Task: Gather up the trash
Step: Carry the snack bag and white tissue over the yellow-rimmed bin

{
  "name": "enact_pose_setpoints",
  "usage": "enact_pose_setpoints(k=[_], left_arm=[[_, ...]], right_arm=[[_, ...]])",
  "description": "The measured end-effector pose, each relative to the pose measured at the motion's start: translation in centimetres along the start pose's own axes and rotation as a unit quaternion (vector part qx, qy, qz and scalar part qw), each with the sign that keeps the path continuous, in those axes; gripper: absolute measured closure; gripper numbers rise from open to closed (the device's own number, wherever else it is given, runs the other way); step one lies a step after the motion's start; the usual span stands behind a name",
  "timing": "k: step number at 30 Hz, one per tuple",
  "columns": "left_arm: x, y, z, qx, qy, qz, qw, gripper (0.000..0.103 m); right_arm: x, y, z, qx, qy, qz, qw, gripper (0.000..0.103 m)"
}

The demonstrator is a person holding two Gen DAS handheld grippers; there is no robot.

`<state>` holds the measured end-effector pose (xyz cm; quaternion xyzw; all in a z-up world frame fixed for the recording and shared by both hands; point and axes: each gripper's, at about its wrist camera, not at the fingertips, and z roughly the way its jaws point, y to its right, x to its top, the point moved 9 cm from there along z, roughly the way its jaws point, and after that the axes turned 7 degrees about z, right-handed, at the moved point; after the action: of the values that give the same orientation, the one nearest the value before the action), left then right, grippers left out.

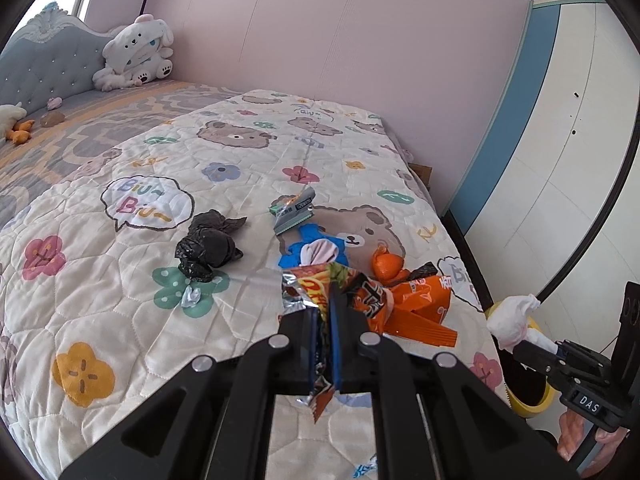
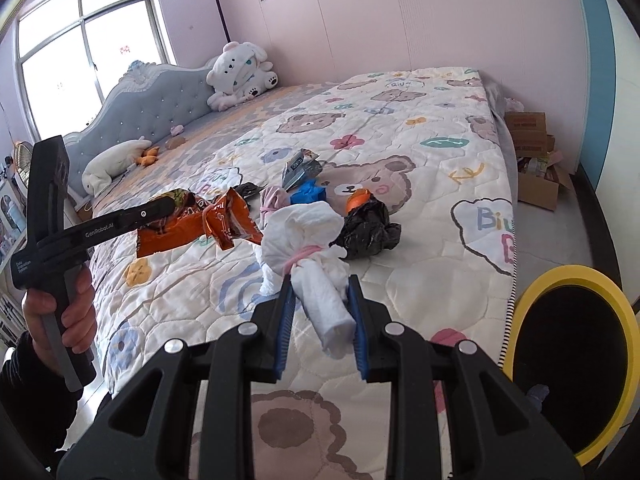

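Observation:
My left gripper (image 1: 326, 304) is shut on a crumpled red-orange foil snack wrapper (image 1: 306, 284), held just above the quilt. My right gripper (image 2: 320, 286) is shut on a white tissue bundle (image 2: 308, 236) tied with a pink band; the bundle (image 1: 512, 318) also shows at the right of the left wrist view. Still lying on the quilt are orange snack bags (image 1: 420, 308), a black plastic bag (image 1: 210, 246), a grey-green wrapper (image 1: 294, 210), a small silver foil scrap (image 1: 191, 295) and an orange lump (image 1: 386, 266). A yellow-rimmed bin (image 2: 560, 276) stands by the bed's corner.
The bed's bear-print quilt (image 1: 120, 280) fills most of both views. A white plush toy (image 2: 240, 72) leans on the grey headboard. Cardboard boxes (image 2: 532, 148) sit on the floor past the bed. A person's hand (image 2: 76, 316) holds the left gripper's handle.

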<state>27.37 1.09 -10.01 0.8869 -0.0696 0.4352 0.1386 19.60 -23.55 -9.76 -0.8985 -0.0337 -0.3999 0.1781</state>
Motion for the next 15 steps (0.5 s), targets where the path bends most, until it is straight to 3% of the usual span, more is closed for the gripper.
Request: enact_pose_setpoints(k=[15], left_arm=[[0.7,4.7,0.9,-0.027,-0.004,0.027,0.9993,0.098]], right_arm=[[1.2,4.3,-2.9,-0.024,0.03,0.028,0.999,0.078]])
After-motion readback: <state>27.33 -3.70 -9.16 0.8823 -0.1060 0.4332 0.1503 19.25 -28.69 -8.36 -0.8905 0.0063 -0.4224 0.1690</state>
